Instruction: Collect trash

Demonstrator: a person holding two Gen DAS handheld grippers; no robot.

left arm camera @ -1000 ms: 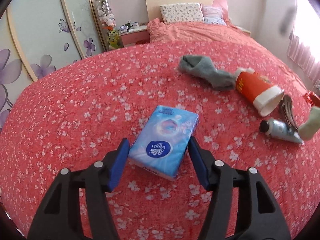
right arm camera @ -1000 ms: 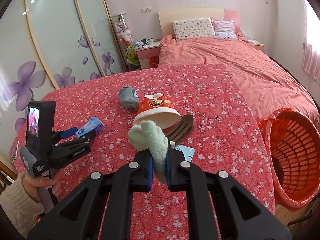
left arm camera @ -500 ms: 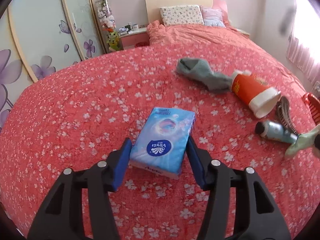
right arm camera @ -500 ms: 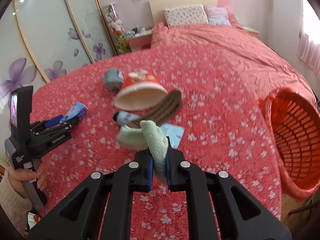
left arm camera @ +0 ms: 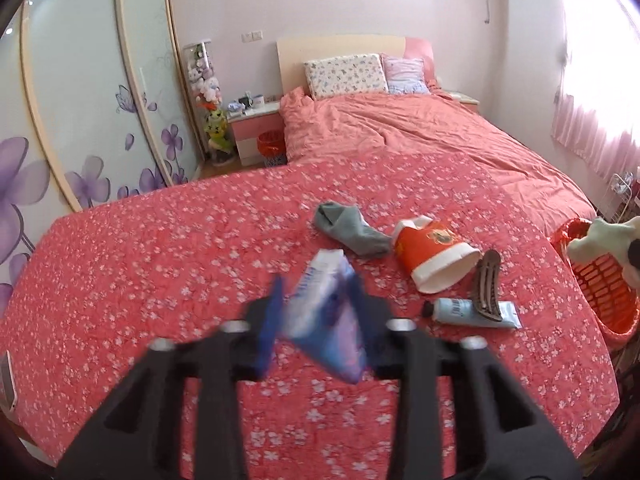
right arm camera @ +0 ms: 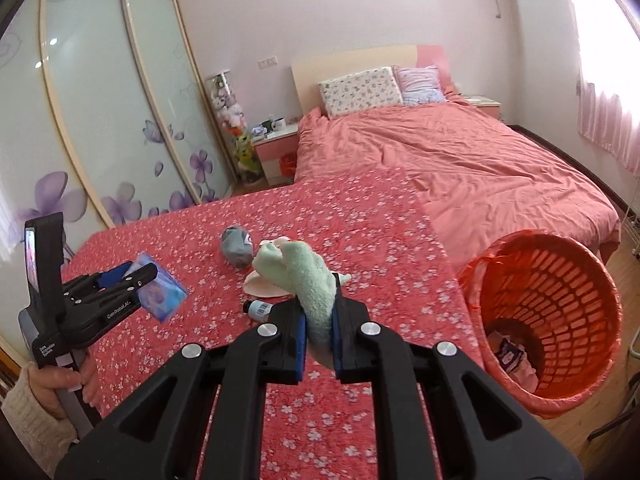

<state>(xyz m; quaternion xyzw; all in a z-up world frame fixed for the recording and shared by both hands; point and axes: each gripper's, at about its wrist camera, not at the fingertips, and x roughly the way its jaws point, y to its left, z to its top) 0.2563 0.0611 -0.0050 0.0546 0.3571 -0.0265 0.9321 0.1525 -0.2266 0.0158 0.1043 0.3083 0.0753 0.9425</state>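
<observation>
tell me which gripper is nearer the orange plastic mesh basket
Right. The right gripper, holding a green sock, is beside the orange plastic mesh basket; the left gripper is across the table.

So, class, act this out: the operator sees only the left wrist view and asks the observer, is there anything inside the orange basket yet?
Observer: Yes. The orange basket has a few crumpled wrappers at its bottom.
Operator: What holds the green sock at my right edge?
Observer: The right gripper, shut on it, over the table and short of the basket.
Operator: My tissue pack is blurred. Is it off the cloth?
Observer: It looks so. The left gripper holds it tilted above the flowered cloth.
</observation>
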